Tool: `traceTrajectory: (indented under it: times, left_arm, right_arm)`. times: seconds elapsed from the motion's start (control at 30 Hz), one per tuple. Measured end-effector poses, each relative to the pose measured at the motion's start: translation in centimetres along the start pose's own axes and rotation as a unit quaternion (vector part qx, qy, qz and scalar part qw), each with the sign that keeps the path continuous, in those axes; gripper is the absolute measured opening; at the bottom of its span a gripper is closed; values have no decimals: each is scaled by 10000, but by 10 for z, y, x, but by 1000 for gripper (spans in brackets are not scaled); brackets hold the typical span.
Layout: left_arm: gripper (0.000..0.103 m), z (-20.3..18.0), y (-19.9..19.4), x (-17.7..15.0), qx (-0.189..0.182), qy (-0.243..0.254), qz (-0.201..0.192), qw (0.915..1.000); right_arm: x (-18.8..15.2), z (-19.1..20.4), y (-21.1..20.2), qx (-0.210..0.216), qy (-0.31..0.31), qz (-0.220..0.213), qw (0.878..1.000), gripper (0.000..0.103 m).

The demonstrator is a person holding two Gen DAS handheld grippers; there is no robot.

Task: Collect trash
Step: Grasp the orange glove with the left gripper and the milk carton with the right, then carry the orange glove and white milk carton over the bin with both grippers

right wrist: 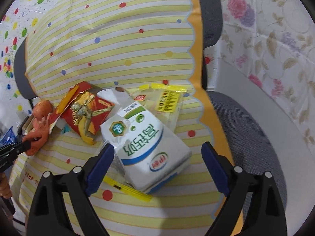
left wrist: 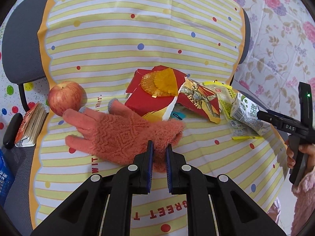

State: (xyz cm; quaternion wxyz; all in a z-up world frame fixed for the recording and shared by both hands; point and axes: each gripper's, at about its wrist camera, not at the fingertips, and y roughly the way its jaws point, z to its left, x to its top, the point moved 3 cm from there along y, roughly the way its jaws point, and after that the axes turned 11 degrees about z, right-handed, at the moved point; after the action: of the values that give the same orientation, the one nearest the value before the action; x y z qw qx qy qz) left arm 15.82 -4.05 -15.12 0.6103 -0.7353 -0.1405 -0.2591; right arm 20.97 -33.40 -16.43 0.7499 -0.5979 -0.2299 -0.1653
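Left gripper point(left wrist: 159, 149) fingers clamped on the orange glove point(left wrist: 126, 131). Right gripper point(right wrist: 157, 157) fingers wide apart, straddling the milk carton point(right wrist: 149, 147) without touching, near the worktop's point(right wrist: 118, 39) right edge.

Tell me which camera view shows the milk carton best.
The right wrist view: the milk carton fills the middle, its printed face readable, between the open right gripper. The left wrist view shows it small at the right edge, partly hidden behind that gripper.

"DAS" is printed on the right gripper point(left wrist: 261, 116); "GREET T" and "WIT" are read on the striped cloth point(left wrist: 118, 39); carton text is unreadable.
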Motion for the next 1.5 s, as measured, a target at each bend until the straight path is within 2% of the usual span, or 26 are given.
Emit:
traceTrajectory:
  times: [0.17,0.27,0.4,0.5,0.6,0.77,1.0,1.17,1.5]
  left_arm:
    - [13,1,-2,-2,14,-11,1,10000]
    - [13,2,-4,-4,13,-28,-16,10000]
    - [13,3,-6,-5,-10,-75,-14,10000]
    - [13,3,-8,-6,13,-65,-18,10000]
    - [13,4,-13,-7,24,-76,-63,9999]
    - [11,-2,-33,0,0,74,-291,9995]
    - [11,-37,-111,13,-353,623,-1130,9910]
    - [11,-60,-145,1,-622,893,-1431,9837]
    - [11,-73,-196,-17,-947,977,-1771,9747]
  right_arm:
    - [-19,23,-1,158,-411,233,9988,88]
    - [-32,39,-7,205,-611,239,9976,80]
    - [-36,54,-7,-249,-808,42,9964,80]
    - [-34,55,-1,-503,-857,33,9950,69]
    - [-33,56,-8,-489,-806,-151,9954,68]
    - [-25,62,-47,-577,-599,-669,9943,66]
    - [-26,77,-121,-670,-384,-1174,9901,66]
    - [-52,83,-166,-666,-288,-1415,9873,66]
    - [-104,75,-210,-849,39,-1510,9849,67]
